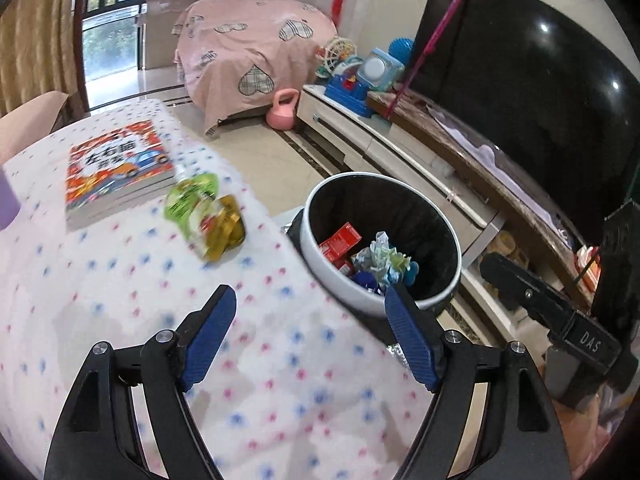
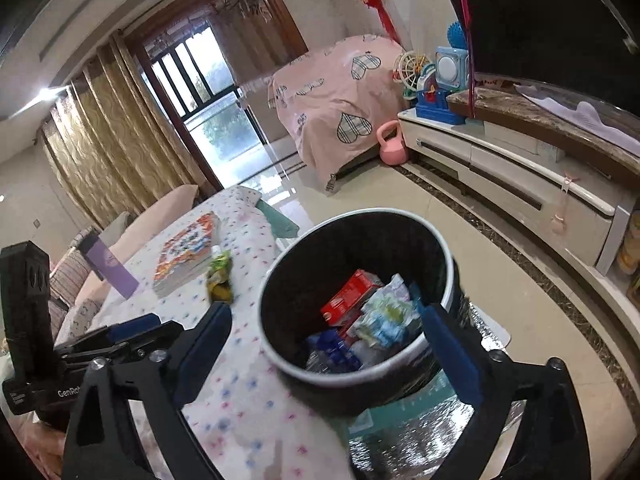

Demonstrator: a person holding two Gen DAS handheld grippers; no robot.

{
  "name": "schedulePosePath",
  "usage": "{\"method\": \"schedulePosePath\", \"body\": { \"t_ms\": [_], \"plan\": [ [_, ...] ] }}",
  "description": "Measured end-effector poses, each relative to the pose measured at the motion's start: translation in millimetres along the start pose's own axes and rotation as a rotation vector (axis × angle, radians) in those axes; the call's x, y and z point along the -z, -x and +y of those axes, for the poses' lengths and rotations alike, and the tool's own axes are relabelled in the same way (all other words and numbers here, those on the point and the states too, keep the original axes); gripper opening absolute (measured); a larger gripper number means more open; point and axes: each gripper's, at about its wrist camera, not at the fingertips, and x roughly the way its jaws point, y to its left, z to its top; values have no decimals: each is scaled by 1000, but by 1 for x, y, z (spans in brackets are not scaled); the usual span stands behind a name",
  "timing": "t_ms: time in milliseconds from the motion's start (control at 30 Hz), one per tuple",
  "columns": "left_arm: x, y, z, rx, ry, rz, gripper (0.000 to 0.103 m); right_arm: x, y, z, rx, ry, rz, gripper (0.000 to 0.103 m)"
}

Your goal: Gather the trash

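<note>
Trash still to be collected is the crumpled green-and-gold wrapper point(image 1: 204, 216), lying on the dotted tabletop point(image 1: 120, 280) just beside the stack of picture books point(image 1: 116, 168), near the edge facing the bin. That black-lined waste bin point(image 1: 380, 240) stands on the floor right against the tabletop, probably so pieces can be dropped in with a short reach; it already holds a red carton point(image 1: 340, 242), crumpled paper and something blue. Left tongs point(image 1: 308, 300) are spread wide and hold nothing, poised low over the cloth short of the wrapper, apparently lined up to approach it. Right tongs point(image 2: 328, 316) are likewise spread and empty, hovering above the bin's mouth, a position that suits having just let something go, though that is only a guess. Blur softens the wrapper and cloth, so its print and exact shape are hard to read. A purple object point(image 2: 110, 268) beyond the books is only partly seen, and the bin's lower contents are hidden.
</note>
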Motion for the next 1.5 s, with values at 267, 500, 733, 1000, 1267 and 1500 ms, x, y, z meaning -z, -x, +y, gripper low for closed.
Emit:
{"method": "schedulePosePath", "body": {
  "t_ms": [267, 500, 733, 1000, 1267, 1500],
  "plan": [
    [46, 50, 15, -35, 23, -84, 82, 47, 31, 29, 4, -4, -33, 101],
    [66, 101, 21, -43, 10, -206, 86, 67, 69, 57, 15, 32, -124, 102],
    [90, 145, 22, -105, 5, -376, 103, 74, 119, 93, 77, 153, -316, 103],
    [122, 143, 16, -197, -53, -420, 103, 109, 115, 93, 112, 178, -340, 103],
    [131, 143, 19, -234, -45, -427, 103, 122, 112, 89, 137, 176, -338, 103],
    [133, 145, 18, -256, -41, -430, 103, 128, 113, 90, 152, 186, -359, 103]
  ]
}}
